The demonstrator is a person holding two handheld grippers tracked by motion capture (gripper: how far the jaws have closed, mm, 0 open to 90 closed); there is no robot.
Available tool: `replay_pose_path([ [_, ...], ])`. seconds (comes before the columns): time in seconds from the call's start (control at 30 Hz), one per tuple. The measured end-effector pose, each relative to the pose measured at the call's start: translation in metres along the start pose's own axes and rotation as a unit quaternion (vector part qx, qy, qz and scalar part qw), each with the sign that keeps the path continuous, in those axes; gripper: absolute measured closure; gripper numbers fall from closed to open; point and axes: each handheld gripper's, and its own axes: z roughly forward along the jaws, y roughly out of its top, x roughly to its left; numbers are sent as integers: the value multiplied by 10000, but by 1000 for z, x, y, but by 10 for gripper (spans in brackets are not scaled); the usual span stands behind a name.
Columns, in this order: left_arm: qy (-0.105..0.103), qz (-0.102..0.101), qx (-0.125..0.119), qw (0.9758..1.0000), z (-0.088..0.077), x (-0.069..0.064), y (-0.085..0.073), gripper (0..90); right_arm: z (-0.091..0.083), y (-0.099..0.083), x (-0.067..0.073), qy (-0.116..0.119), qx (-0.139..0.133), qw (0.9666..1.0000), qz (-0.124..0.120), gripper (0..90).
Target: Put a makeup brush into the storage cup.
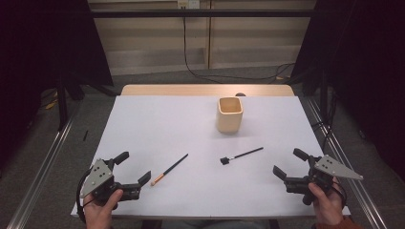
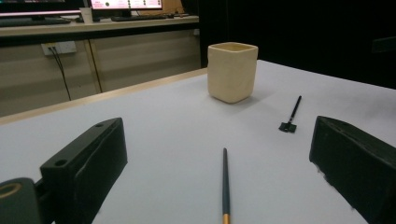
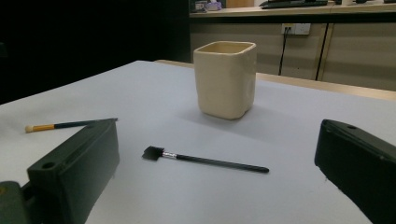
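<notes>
Left gripper (image 1: 135,168) open, brush (image 2: 225,186) tip cut off; right gripper (image 1: 286,163) open

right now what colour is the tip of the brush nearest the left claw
Orange on the brush, clearest in the high view.

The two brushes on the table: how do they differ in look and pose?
The orange-tipped brush has a pale rounded head and lies nearer the left gripper. The black brush has a flat, square black head and lies nearer the right gripper. Both have thin dark handles and lie flat, untouched.
</notes>
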Motion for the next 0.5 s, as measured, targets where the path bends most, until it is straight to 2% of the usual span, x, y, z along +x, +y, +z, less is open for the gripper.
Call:
replay_pose_path([
  [0.03,-64,-50,16,10000,1,0,0,38,0,0,0,0,0,10000,12,0],
  [0.13,-60,-12,75,10000,4,0,3,38,0,0,0,-26,-3,10000,6,0],
  [0.23,-100,-50,16,9999,7,1,7,33,0,0,0,-25,-16,10000,10,0],
  [0.5,-196,-68,58,9998,13,6,14,29,2,-1,1,14,36,10000,25,0],
])
